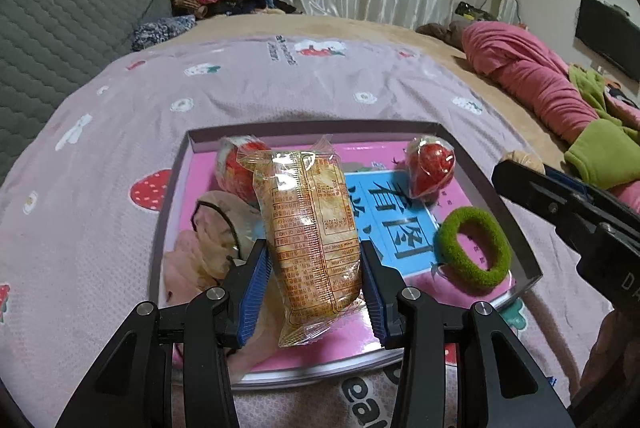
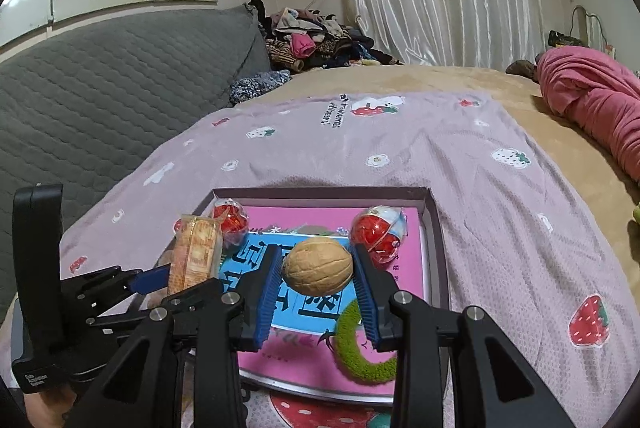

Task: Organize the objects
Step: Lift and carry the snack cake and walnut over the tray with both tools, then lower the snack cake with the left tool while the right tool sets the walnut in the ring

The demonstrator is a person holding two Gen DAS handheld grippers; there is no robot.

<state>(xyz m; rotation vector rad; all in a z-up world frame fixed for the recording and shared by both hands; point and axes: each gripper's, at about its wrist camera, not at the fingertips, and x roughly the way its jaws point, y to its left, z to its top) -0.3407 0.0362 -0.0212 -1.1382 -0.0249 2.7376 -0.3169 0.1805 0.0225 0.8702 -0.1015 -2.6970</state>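
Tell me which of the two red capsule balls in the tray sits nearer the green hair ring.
The red capsule ball at the tray's far right corner; the green hair ring lies just in front of it. The other one sits at the far left, behind the held snack packet.

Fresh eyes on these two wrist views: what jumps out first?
Each claw is shut on something above the shallow box lying on the strawberry-print bedcover: the left claw grips a clear-wrapped snack pack, the right claw a walnut. Inside the box, two red wrapped balls sit toward the far corners and a fuzzy green hair ring lies at the near right, over a pink and blue book.
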